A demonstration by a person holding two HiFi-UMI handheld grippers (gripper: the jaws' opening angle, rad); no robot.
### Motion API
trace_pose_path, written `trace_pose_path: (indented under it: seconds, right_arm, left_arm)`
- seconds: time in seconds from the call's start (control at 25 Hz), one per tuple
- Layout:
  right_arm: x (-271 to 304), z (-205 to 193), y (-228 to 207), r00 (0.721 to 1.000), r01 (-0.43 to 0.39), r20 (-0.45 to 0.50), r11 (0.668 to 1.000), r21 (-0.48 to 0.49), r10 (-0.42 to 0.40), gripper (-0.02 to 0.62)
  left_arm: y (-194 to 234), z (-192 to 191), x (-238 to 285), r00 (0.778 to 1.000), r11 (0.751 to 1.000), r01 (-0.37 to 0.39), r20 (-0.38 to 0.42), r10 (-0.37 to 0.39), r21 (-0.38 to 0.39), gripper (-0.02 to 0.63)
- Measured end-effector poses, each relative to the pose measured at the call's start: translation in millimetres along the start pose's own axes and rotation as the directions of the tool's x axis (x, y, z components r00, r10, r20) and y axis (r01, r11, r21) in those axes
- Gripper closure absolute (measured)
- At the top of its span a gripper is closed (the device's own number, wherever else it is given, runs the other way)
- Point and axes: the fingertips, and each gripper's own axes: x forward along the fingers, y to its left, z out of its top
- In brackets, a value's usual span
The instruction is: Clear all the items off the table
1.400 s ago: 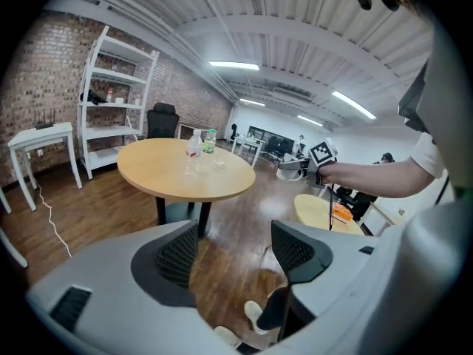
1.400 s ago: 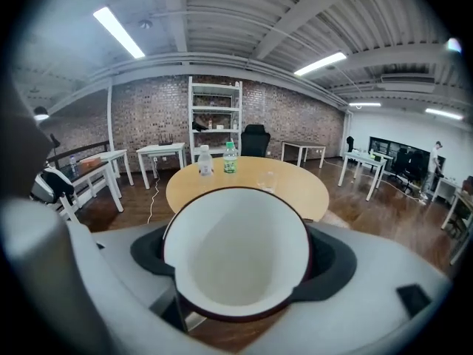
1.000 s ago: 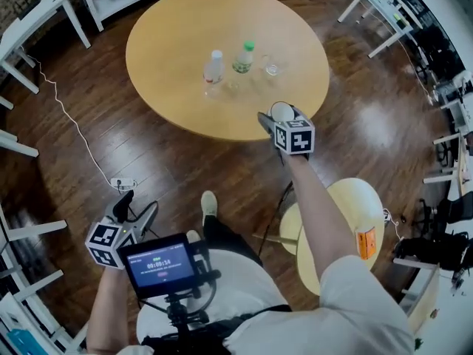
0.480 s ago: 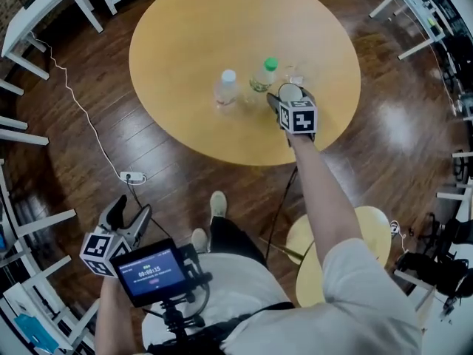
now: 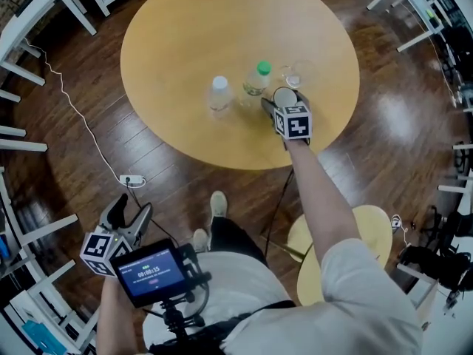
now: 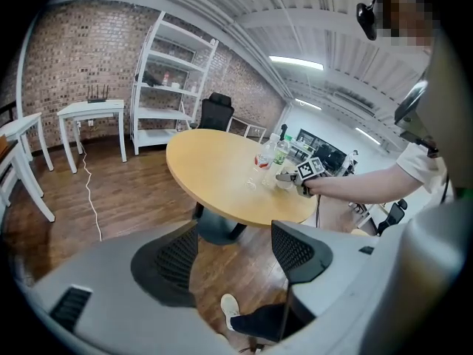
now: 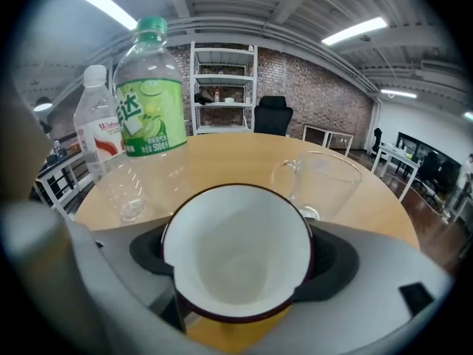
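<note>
Contact looks marginal on the white cup (image 7: 236, 257): my right tool (image 5: 279, 103) has it tilted between both pads, low over the near part of the surface (image 5: 185, 35), and the jaws have just been easing apart around it. I judge that I should firm the squeeze before lifting, then draw straight back towards the edge, since the glass mug (image 5: 295, 76) stands just beyond and the green-capped bottle (image 5: 258, 80) is close on its left, with the white-capped bottle (image 5: 219, 93) further left. My left tool (image 5: 131, 210) hangs spread and empty at my side over the floor, free for a bottle.
</note>
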Motion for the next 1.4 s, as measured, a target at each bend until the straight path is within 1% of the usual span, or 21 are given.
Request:
trace_pose_path:
  seconds: [0.24, 0.32, 0.44, 0.6, 0.76, 0.84, 1.04, 1.16, 1.28, 1.4]
  right_arm:
    - [-2.9, -3.7, 1.3, 1.000, -0.009, -0.018, 0.999, -0.033, 0.009, 0.121]
    - [-9.8, -2.9, 2.4, 1.000, -0.002, 0.001, 0.999, -0.040, 0.002, 0.121]
    - [-28.2, 0.8, 3.4, 0.999, 0.029, 0.048, 0.997, -0.072, -0.026, 0.115]
    - [-60.0, -5.3, 8.9, 0.995, 0.065, 0.079, 0.992, -0.104, -0.057, 0.115]
    - [-114.3, -9.2, 1.4, 0.985, 0.119, 0.134, 0.992, -0.038, -0.113, 0.115]
    - [-146.4, -16.5, 7.6, 0.978, 0.135, 0.164, 0.991, -0.013, -0.131, 0.115]
    - [-253.3, -62.0, 37.5, 0.953, 0.201, 0.223, 0.978, 0.047, -0.206, 0.115]
    - [-315.7, -99.8, 66.8, 0.949, 0.225, 0.212, 0.972, 0.062, -0.233, 0.115]
    - [-378.6, -150.4, 88.4, 0.940, 0.277, 0.180, 0.956, 0.101, -0.291, 0.115]
    - [-433.4, -195.0, 103.8, 0.922, 0.332, 0.161, 0.932, 0.145, -0.353, 0.115]
  left_arm:
    - [-3.5, 0.3, 3.0, 1.000, 1.000, 0.022, -0.010, -0.022, 0.018, 0.290]
    - [-2.8, -0.5, 1.2, 1.000, 0.999, 0.026, -0.009, -0.026, 0.017, 0.290]
    - [0.7, -4.5, -0.8, 1.000, 0.999, 0.028, 0.000, -0.028, 0.016, 0.290]
    - [2.6, -11.6, -5.4, 0.999, 0.998, 0.052, -0.003, -0.052, 0.040, 0.290]
    - [-10.9, -3.2, -7.5, 0.994, 0.991, 0.104, 0.012, -0.105, 0.079, 0.290]
    - [-20.1, -4.4, -7.8, 0.990, 0.984, 0.139, 0.022, -0.142, 0.112, 0.290]
    - [-45.5, -14.3, -17.1, 0.964, 0.949, 0.252, 0.033, -0.262, 0.189, 0.290]
    - [-62.2, -25.3, -33.8, 0.947, 0.926, 0.306, 0.025, -0.319, 0.220, 0.290]
    - [-90.6, -46.9, -37.5, 0.915, 0.886, 0.394, -0.014, -0.403, 0.246, 0.290]
    - [-125.2, -72.0, -40.3, 0.878, 0.839, 0.473, -0.068, -0.473, 0.271, 0.290]
